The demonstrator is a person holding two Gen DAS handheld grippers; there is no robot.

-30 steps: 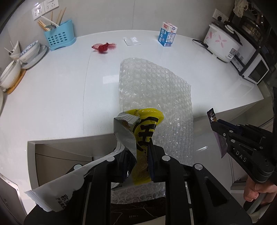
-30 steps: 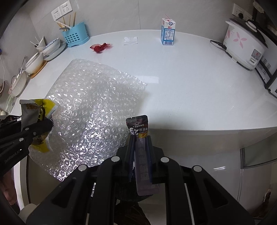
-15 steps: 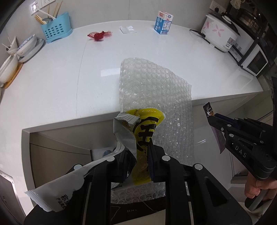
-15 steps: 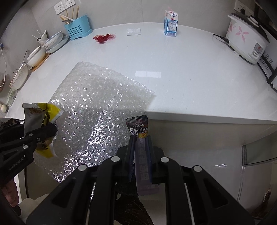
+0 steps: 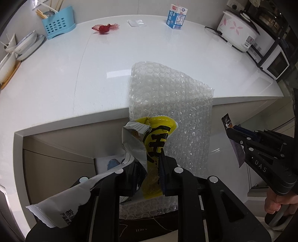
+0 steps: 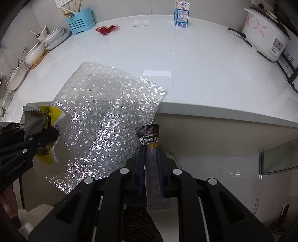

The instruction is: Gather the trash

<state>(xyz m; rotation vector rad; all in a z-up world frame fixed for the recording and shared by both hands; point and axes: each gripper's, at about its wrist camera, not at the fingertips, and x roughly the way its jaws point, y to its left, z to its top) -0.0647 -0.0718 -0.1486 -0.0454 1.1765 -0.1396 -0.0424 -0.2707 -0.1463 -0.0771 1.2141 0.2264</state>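
Note:
My left gripper [image 5: 149,162] is shut on a yellow snack wrapper [image 5: 154,141], a torn silver-white wrapper [image 5: 74,201] and a sheet of bubble wrap [image 5: 171,96]. The sheet hangs over the counter's front edge. In the right wrist view the same gripper [image 6: 42,134] sits at the left with the yellow wrapper [image 6: 54,115] and bubble wrap [image 6: 108,119]. My right gripper [image 6: 150,154] is shut on a small dark purple sachet [image 6: 149,137]; it also shows at the right of the left wrist view [image 5: 234,134]. Both grippers hang in front of and below the white counter [image 5: 74,78].
On the counter's far side lie a red mesh scrap [image 5: 104,28], a clear plastic packet [image 5: 136,22] and a milk carton [image 5: 177,16]. A blue utensil holder [image 5: 57,22] and stacked dishes [image 5: 26,44] stand far left, a rice cooker [image 5: 238,31] far right. Cabinet fronts lie below.
Both grippers have sunk below the counter's edge with their loads; the counter has shifted up in both views and more of the bubble wrap hangs off the edge.

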